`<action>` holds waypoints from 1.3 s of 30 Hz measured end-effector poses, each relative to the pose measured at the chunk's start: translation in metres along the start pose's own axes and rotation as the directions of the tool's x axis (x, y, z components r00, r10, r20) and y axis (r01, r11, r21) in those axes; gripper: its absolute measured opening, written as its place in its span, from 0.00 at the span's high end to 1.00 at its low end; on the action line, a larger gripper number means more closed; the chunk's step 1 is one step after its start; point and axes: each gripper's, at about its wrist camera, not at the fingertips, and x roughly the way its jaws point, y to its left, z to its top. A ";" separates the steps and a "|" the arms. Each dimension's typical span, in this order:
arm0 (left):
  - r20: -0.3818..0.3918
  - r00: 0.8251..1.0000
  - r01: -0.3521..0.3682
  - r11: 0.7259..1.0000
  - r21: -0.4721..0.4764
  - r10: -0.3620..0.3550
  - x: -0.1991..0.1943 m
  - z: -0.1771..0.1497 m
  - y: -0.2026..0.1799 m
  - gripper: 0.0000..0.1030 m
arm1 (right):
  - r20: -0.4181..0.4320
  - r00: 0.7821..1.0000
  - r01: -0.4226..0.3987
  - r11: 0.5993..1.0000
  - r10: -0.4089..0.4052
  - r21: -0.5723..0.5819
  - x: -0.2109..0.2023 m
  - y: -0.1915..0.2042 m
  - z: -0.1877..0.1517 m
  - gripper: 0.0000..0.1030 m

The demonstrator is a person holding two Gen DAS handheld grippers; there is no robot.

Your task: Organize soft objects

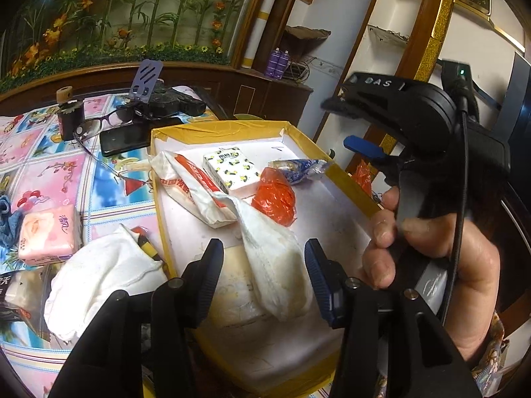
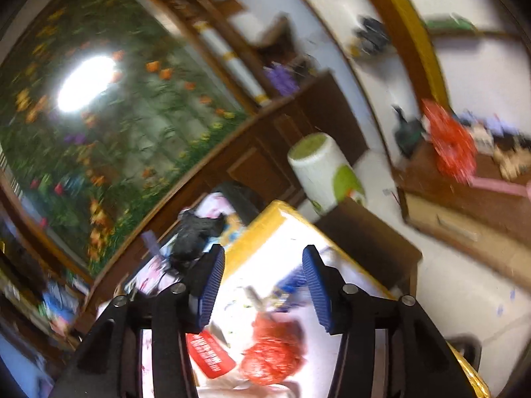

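Left wrist view: the left gripper [image 1: 262, 262] hangs over the near part of the yellow-rimmed box [image 1: 348, 179], its jaws standing moderately apart. A white cloth [image 1: 275, 265] lies between them, draped across the box floor, and neither pad presses on it. Farther inside the box sit a white-and-red plastic bag [image 1: 192, 182], a small tissue pack with a green print [image 1: 230, 169], an orange plastic bag [image 1: 275, 199] and a blue-and-white wrapper [image 1: 298, 169] near the far rim. Left of the box, on the patterned tablecloth [image 1: 49, 165], lie a second white cloth [image 1: 99, 275] and a pink tissue pack [image 1: 49, 235]. To the right of the box, a hand [image 1: 431, 255] holds the right gripper [image 1: 345, 122], seen from the side.

Right wrist view, blurred: the right gripper [image 2: 264, 288] is raised above the yellow-rimmed box [image 2: 262, 232], jaws moderately apart with nothing between them. Below, inside the box, the orange plastic bag [image 2: 272, 355] and a red label [image 2: 209, 353] are visible.
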 end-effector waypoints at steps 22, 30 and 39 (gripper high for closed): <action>0.121 0.960 -0.251 0.967 -0.038 0.254 -0.097 -0.013 0.118 0.30 | -0.105 0.963 -0.266 0.930 0.247 -0.252 0.000 0.078 -0.043 0.32; -0.028 0.962 -0.273 0.962 0.001 0.273 -0.099 -0.026 0.192 0.25 | -0.124 0.956 -0.289 0.925 0.266 -0.245 0.002 0.079 -0.046 0.30; -0.091 0.953 -0.272 0.947 0.169 0.290 -0.073 -0.036 0.179 0.16 | -0.133 0.953 -0.297 0.922 0.272 -0.246 0.002 0.081 -0.050 0.29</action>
